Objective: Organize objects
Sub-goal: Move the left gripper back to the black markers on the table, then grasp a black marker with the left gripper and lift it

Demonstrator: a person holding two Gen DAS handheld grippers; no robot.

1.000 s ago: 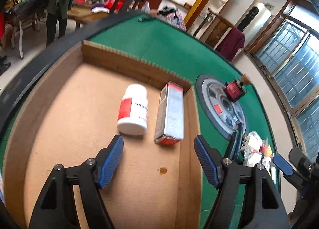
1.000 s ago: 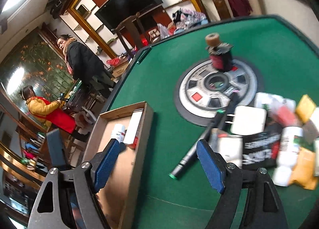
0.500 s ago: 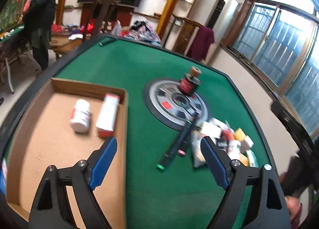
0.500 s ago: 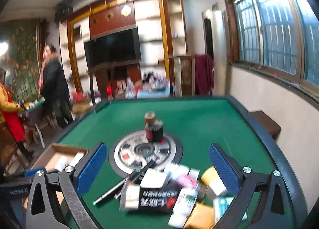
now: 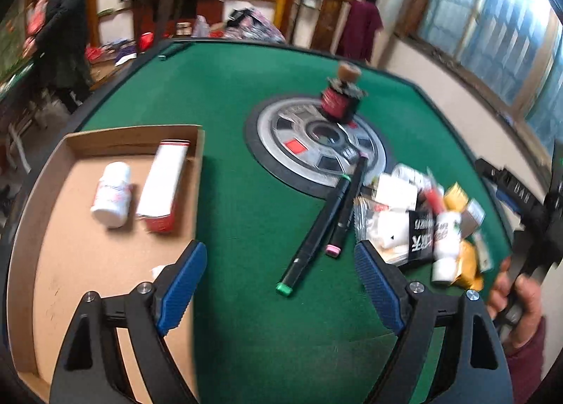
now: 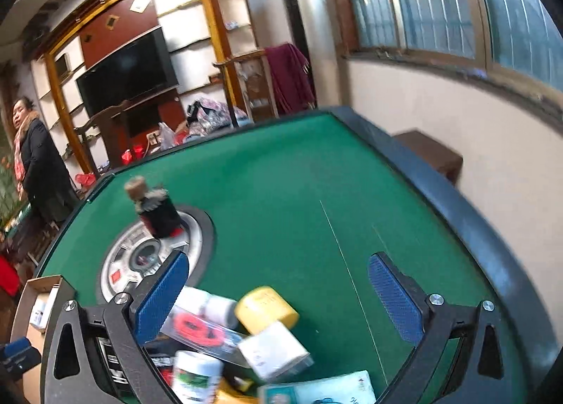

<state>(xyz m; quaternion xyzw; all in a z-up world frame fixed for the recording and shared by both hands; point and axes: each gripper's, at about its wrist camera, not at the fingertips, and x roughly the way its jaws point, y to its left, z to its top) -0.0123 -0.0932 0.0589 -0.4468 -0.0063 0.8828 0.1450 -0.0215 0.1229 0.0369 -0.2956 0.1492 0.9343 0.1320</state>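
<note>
- We see two black markers (image 5: 329, 214) lying side by side on the green surface (image 5: 228, 94), their long axes running from the round centre disc (image 5: 281, 129) down toward the left gripper; the longer one ends in a green cap, the shorter in a pink cap.
- Just right of the markers sits a heap of small packets and bottles (image 5: 429, 217), touching one another.
- In the cardboard tray (image 5: 70, 249) on the left, a white pill bottle (image 5: 112, 194) and a red-and-white box (image 5: 162, 184) lie side by side, long axes pointing away from us.
- Our left gripper (image 5: 278, 284) hangs open above the surface with nothing between its blue pads.
- Our right gripper (image 6: 278, 302) stands wide open over the heap, where a yellow roll (image 6: 265, 307) shows, and grips nothing.
</note>
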